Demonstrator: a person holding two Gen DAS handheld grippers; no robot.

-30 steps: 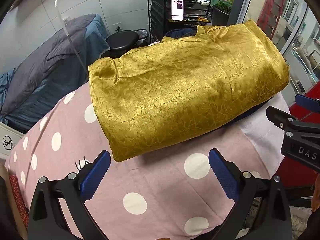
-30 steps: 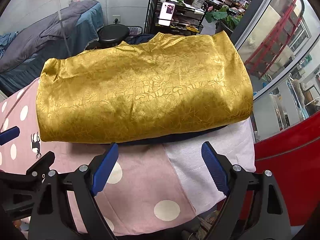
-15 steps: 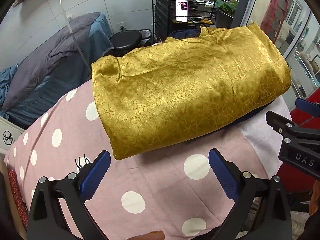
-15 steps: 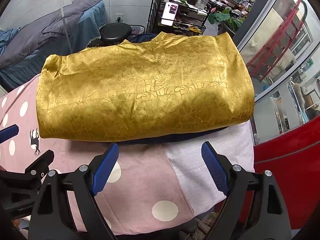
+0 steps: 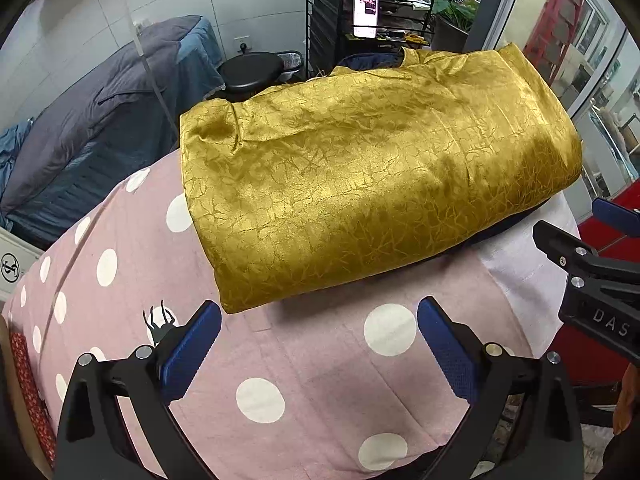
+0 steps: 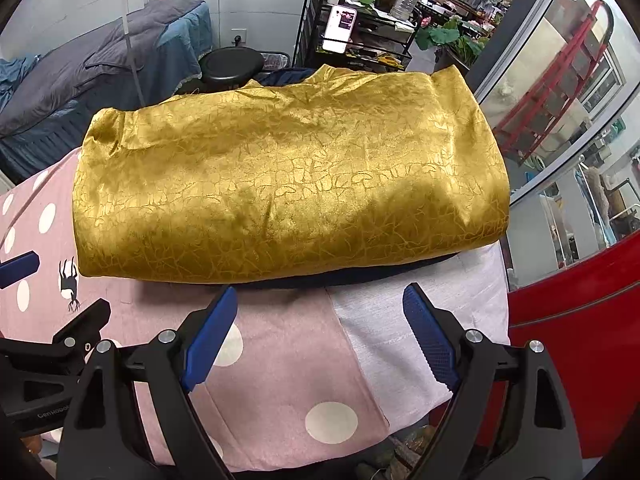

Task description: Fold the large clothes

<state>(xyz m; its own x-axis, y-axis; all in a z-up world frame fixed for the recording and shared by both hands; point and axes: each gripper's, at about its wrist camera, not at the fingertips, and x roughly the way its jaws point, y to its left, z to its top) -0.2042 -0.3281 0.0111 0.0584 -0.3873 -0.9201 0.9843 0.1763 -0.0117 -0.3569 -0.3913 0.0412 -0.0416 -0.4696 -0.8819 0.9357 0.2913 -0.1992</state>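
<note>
A large golden-yellow garment (image 5: 360, 184) of shiny fabric with a crackled woven pattern lies folded into a thick, wide rectangle. Its dark navy lining (image 6: 360, 274) peeks out beneath the near edge and at the far collar. It rests flat.

Bright, sharp, soft shadows, fisheye-warped edges

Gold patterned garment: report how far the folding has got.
Done: the shiny gold patterned garment lies as a compact folded bundle on the pink polka-dot cloth, dark navy lining showing under its near edge. In hand: nothing; the left gripper and right gripper hover open. Left: possibly nothing, or one more fold.
</note>
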